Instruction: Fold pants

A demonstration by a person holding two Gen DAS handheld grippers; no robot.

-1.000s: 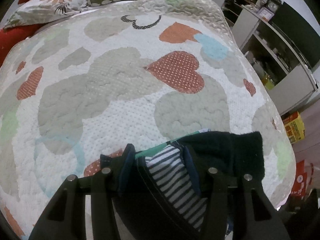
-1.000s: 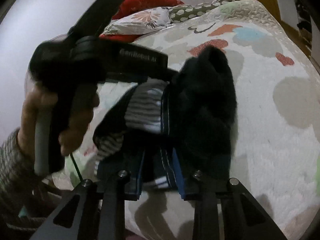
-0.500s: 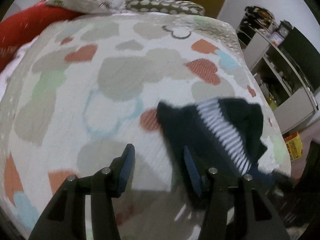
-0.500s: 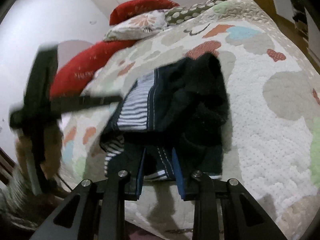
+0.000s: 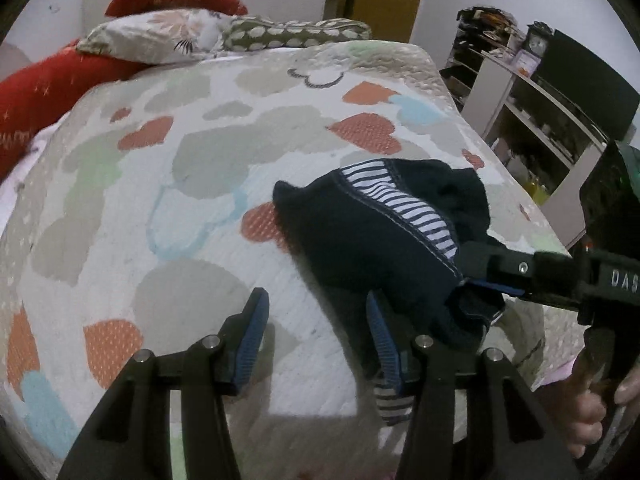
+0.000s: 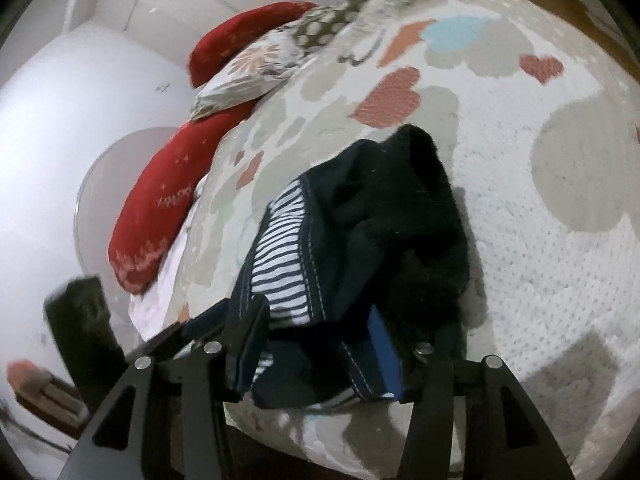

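Note:
The pants [image 5: 372, 236] are dark navy with a blue-and-white striped panel. They lie bunched on the quilt near the bed's front right corner. My left gripper [image 5: 316, 332] is open and empty, just left of the pants. In the right wrist view the pants [image 6: 360, 248] fill the middle, and my right gripper [image 6: 320, 344] is open with the cloth's near edge lying between its jaws. The right gripper also shows in the left wrist view [image 5: 504, 276], at the pants' right edge.
The bed has a white quilt [image 5: 200, 200] with heart patches. Red and patterned pillows [image 5: 168, 36] lie at the far end. Grey shelves [image 5: 532, 120] with clutter stand right of the bed. A hand [image 5: 596, 408] holds the right gripper.
My left gripper let go of the pants and moved off to the left. My right gripper's jaws have widened from shut to open. The pants dropped onto the quilt.

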